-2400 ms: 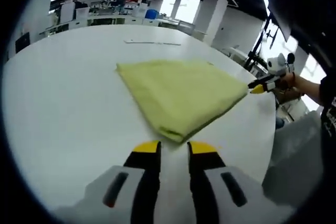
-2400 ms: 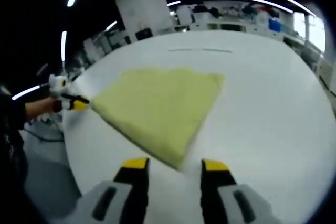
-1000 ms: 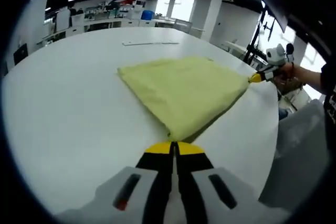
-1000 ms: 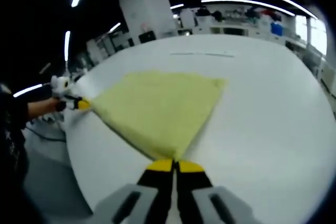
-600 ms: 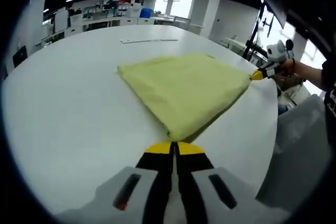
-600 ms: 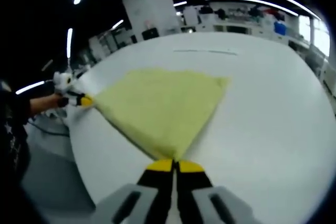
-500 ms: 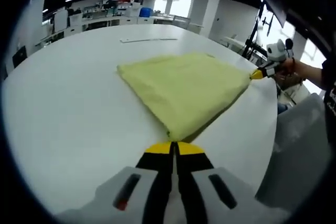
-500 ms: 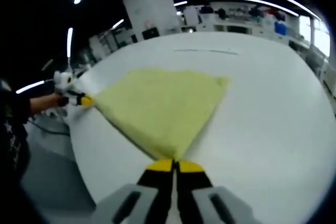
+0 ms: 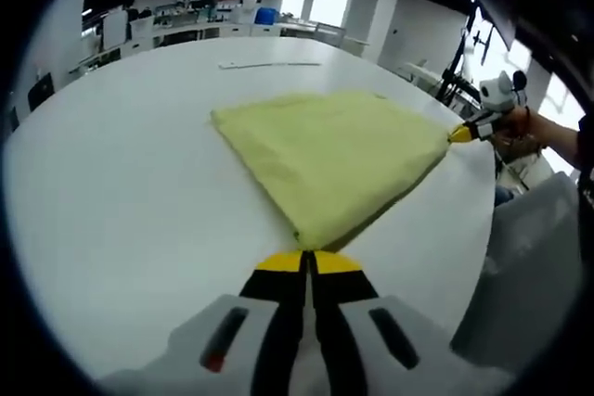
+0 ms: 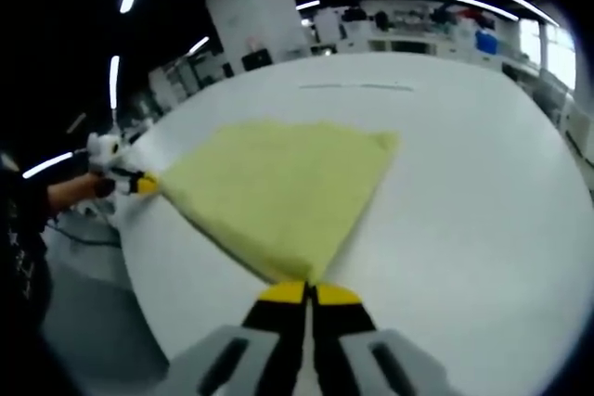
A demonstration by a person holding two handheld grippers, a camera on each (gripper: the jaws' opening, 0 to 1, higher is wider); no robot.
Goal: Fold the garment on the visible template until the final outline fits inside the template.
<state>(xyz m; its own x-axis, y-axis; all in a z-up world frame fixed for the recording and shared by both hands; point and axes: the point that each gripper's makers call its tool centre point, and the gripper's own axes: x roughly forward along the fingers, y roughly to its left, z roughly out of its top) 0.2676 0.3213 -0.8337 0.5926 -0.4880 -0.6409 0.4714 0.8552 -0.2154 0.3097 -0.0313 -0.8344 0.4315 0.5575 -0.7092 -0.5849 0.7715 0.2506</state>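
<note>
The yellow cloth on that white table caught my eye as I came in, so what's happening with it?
A person with a gripper in each hand is folding the yellow garment on the white table. The left gripper is shut on one near corner, the right gripper on the other. The garment lies flat between them, already folded.

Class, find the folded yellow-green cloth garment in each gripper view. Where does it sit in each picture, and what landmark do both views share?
Left gripper view: the folded yellow-green cloth garment lies centre, slightly right, on the white table.
Right gripper view: it lies centre-left, its near corner at the tongs.
Shared landmark: the thin dark line on the table beyond the garment.
</note>
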